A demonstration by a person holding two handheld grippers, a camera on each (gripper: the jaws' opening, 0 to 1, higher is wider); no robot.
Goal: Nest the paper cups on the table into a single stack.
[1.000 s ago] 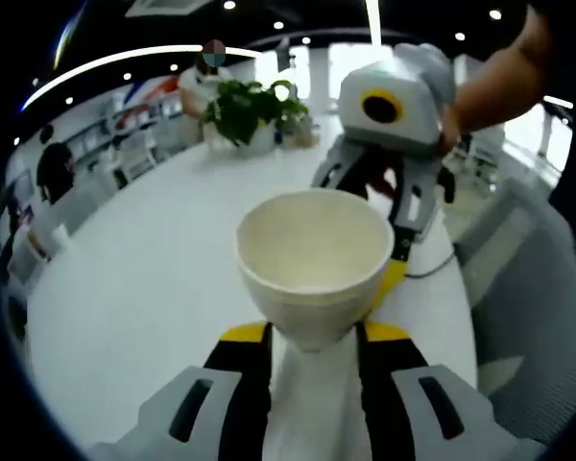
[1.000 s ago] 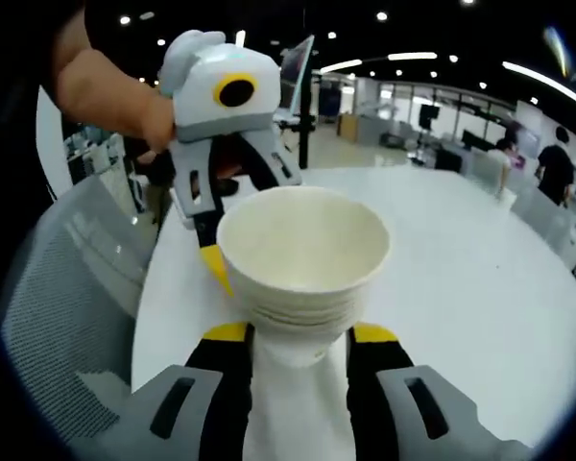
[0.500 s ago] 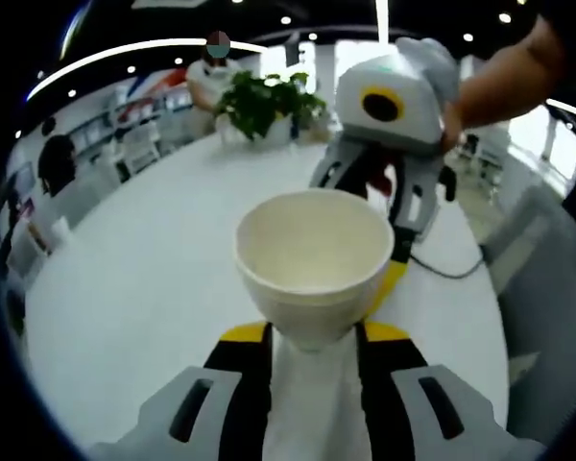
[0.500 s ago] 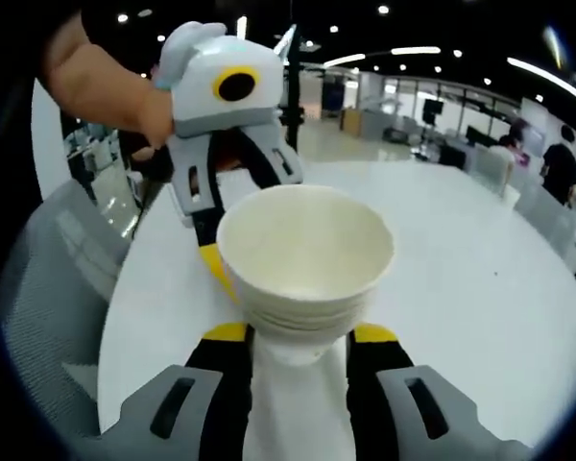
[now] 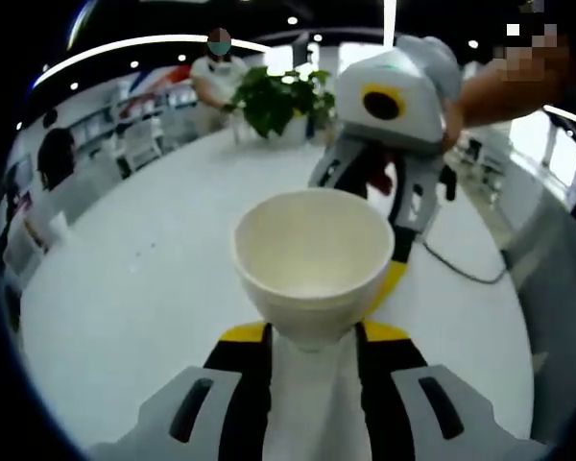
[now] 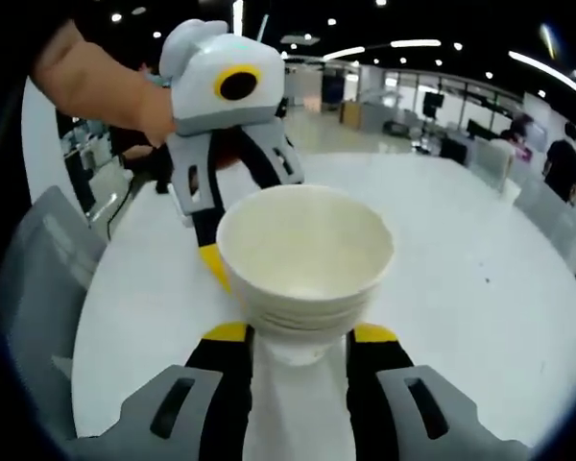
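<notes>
Cups: we grip one single cup (image 5: 313,261) between the left gripper (image 5: 314,348) jaws, above the white worktop (image 5: 134,288); our right gripper (image 6: 300,348) clamps a nested cup stack (image 6: 305,264) by its base.

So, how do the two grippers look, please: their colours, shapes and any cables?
Both grippers have light grey bodies with black fingers and yellow tips. The right gripper and the left gripper each carry a rounded white-grey head with a yellow ring. A thin dark cable lies on the table.
</notes>
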